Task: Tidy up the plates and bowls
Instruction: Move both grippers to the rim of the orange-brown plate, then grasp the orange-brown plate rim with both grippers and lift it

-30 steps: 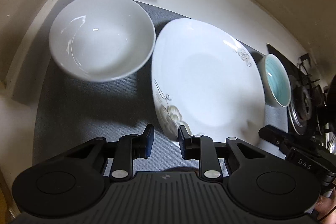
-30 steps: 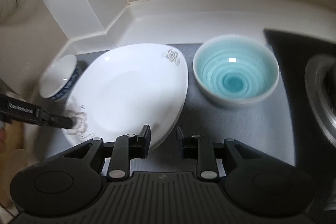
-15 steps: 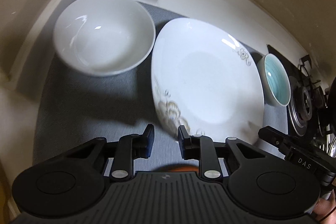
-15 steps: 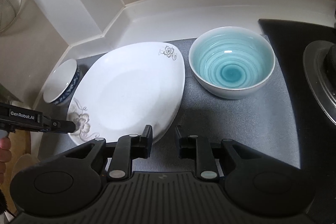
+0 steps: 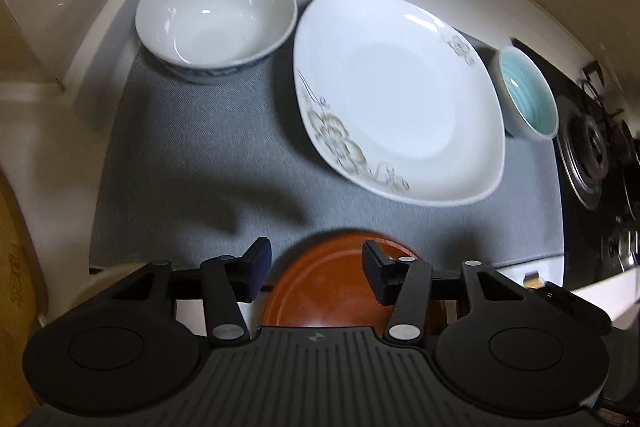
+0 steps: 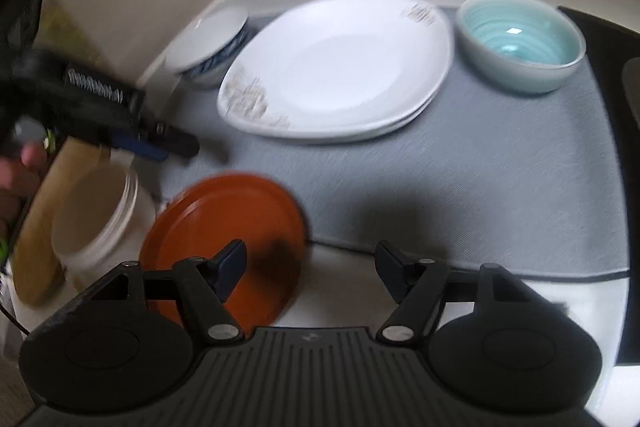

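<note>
A white bowl with a blue pattern [image 5: 216,17] [image 6: 208,47] stands at the mat's far left. Beside it lies a white squarish plate with flower print [image 5: 396,95] [image 6: 340,67], then a teal bowl [image 5: 528,95] [image 6: 520,41]. An orange-brown plate [image 5: 336,279] [image 6: 224,243] sits at the mat's near edge. My left gripper [image 5: 316,267] is open and empty, just above the orange plate; it also shows in the right wrist view [image 6: 152,143]. My right gripper [image 6: 310,267] is open and empty, its left finger over the orange plate.
A grey mat [image 5: 200,155] [image 6: 480,179] covers the white counter. A gas stove [image 5: 592,147] is at the right. A white tub [image 6: 96,215] and a wooden board [image 6: 40,247] stand left of the orange plate. Walls close the back and left.
Both grippers have pulled back from the white plate and opened wide. The orange plate has come into both views. The right view is blurred by motion.
</note>
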`<state>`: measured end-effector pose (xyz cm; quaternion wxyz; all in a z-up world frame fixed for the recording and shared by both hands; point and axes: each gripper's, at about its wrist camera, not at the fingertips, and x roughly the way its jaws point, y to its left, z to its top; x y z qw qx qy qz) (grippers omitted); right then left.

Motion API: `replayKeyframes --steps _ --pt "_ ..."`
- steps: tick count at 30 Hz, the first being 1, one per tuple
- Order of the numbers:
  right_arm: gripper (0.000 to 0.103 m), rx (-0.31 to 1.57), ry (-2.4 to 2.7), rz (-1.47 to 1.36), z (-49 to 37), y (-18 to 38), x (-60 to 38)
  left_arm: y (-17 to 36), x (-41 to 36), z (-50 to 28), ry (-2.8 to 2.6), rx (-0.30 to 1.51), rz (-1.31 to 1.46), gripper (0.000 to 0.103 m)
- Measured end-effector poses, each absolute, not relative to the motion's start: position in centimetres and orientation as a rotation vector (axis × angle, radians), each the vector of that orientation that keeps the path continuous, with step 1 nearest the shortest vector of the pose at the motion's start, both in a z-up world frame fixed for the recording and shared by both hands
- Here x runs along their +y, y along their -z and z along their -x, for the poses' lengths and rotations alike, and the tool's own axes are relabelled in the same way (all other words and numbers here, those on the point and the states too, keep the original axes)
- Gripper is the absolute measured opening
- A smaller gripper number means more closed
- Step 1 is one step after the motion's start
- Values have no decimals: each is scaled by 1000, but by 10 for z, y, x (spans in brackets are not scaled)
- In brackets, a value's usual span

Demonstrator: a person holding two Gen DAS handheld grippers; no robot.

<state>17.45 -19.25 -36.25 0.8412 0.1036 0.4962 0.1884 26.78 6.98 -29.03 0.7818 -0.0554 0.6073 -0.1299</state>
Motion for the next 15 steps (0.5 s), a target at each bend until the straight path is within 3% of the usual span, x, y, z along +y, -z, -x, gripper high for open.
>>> replayKeyframes --steps 3,5,6,8,11,15 --pt "67 1068 -350 -198 -176 368 -181 294 70 -263 269 1315 116 55" --pt "42 1080 -286 -181 -177 373 -180 298 70 -262 265 1330 127 57" --pt "36 1068 -269 -192 -176 372 -182 300 68 -262 260 1336 125 58" --pt "9 1079 -240 -232 -175 373 -191 303 64 -260 272 1342 109 59" --pt "5 1061 -127 -218 -165 371 -213 303 56 -255 324 1335 81 59" --pt "8 1048 -32 -265 -157 366 -244 309 40 -249 379 1341 36 60"
